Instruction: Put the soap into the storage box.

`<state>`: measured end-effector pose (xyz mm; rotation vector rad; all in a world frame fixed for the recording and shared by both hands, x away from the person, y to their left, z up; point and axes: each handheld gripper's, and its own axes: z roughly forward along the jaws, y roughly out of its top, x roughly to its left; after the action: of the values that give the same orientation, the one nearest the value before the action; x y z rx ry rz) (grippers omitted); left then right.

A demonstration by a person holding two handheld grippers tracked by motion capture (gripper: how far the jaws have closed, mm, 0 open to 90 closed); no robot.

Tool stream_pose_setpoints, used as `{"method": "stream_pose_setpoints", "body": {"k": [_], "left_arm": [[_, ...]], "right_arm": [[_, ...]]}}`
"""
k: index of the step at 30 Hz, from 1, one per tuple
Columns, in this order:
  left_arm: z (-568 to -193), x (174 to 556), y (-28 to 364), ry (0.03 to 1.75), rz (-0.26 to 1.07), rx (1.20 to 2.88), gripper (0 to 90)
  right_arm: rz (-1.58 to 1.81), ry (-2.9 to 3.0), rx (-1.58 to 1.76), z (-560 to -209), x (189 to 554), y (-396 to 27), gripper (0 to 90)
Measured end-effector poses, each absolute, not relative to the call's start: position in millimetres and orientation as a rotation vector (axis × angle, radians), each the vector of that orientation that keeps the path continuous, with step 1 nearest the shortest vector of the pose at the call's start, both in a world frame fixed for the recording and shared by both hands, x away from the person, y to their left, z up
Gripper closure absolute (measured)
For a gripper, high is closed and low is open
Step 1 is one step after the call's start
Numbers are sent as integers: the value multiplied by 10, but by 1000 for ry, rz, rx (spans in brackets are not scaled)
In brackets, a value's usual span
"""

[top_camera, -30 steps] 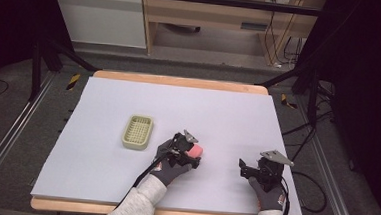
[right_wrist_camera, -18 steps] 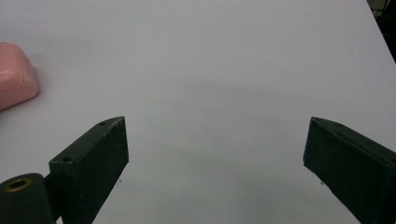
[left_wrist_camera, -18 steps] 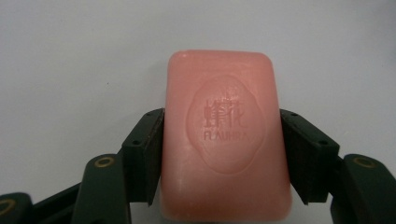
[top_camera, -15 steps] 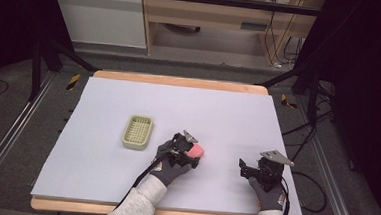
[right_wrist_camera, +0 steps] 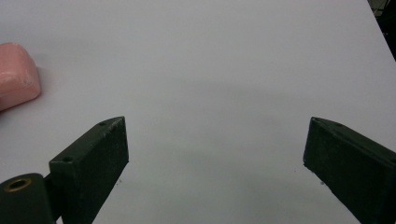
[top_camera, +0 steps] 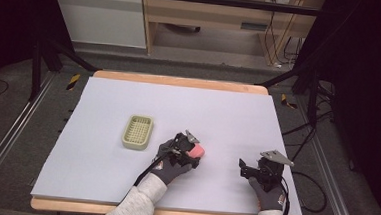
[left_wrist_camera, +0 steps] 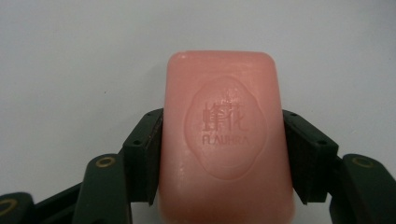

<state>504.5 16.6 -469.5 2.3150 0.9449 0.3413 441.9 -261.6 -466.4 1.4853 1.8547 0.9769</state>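
In the high view, the left gripper (top_camera: 192, 151) sits near the middle of the pale grey table (top_camera: 228, 110) with its jaws clamped on the pink rounded bar of soap (top_camera: 196, 150), the small yellow-green plastic soap tray (top_camera: 138, 132) lies near on its left, and the right gripper (top_camera: 249, 170) rests well apart.

In the left gripper view, the black jaws press on the two long sides of the soap (left_wrist_camera: 226, 140), which looks hard, smooth and likely slippery, so the flat sides are the best place to hold it.

In the right gripper view, the jaws of the right gripper (right_wrist_camera: 215, 149) stand wide apart over bare table with nothing between them, and the soap (right_wrist_camera: 16, 74) peeks in at the left edge.
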Motion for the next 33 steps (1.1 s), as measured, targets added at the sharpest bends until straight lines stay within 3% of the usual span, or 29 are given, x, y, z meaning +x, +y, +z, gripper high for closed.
{"method": "stream_pose_setpoints", "body": {"k": [19, 33], "left_arm": [[-4553, 5020, 247, 916, 317, 2319, 371], [-4319, 4981, 545, 923, 326, 2273, 371]], "right_arm": [[980, 1855, 1488, -4659, 4415, -2619, 70], [974, 1852, 1487, -4659, 4416, -2624, 70]]}}
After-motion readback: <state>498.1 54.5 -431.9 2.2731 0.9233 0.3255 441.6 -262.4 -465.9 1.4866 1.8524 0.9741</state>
